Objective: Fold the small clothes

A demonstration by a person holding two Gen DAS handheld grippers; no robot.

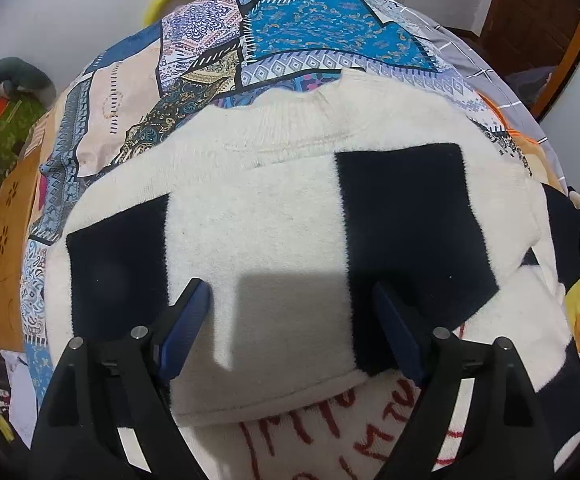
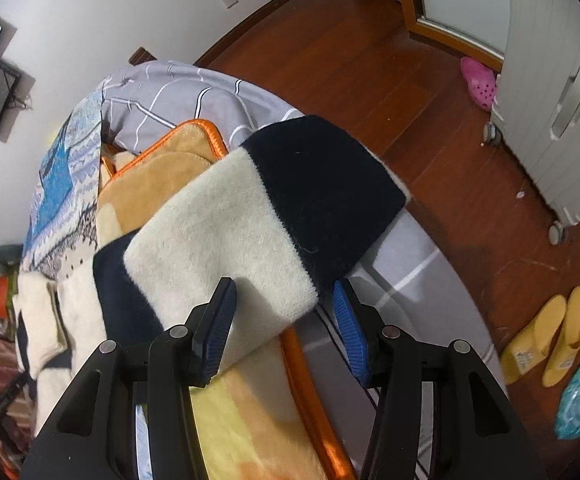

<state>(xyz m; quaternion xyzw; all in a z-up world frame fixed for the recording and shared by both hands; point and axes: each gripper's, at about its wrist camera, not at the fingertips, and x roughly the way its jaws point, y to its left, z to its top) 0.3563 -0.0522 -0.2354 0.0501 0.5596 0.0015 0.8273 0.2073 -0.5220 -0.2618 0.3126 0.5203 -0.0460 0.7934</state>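
Note:
A cream sweater (image 1: pixel 290 208) with dark navy blocks (image 1: pixel 409 216) lies spread on a patchwork bedspread (image 1: pixel 297 28). Its folded lower edge rests over white cloth with red lettering (image 1: pixel 329 432). My left gripper (image 1: pixel 290 286) hovers just above the sweater, jaws wide open and nothing between the pads. In the right wrist view a cream sleeve (image 2: pixel 218 240) with a navy band (image 2: pixel 325 192) lies over an orange-edged blanket (image 2: pixel 162 176). The sleeve's cream end sits between the fingers of my right gripper (image 2: pixel 282 288), which is open, with a gap at the right pad.
The bed edge drops to a wooden floor (image 2: pixel 389 80) on the right. On that floor are a white suitcase (image 2: pixel 549 120), yellow slippers (image 2: pixel 549 336) and a pink clog (image 2: pixel 477 82). A grey striped sheet (image 2: pixel 178 92) covers the far corner. Clutter (image 1: pixel 6 128) lies left of the bed.

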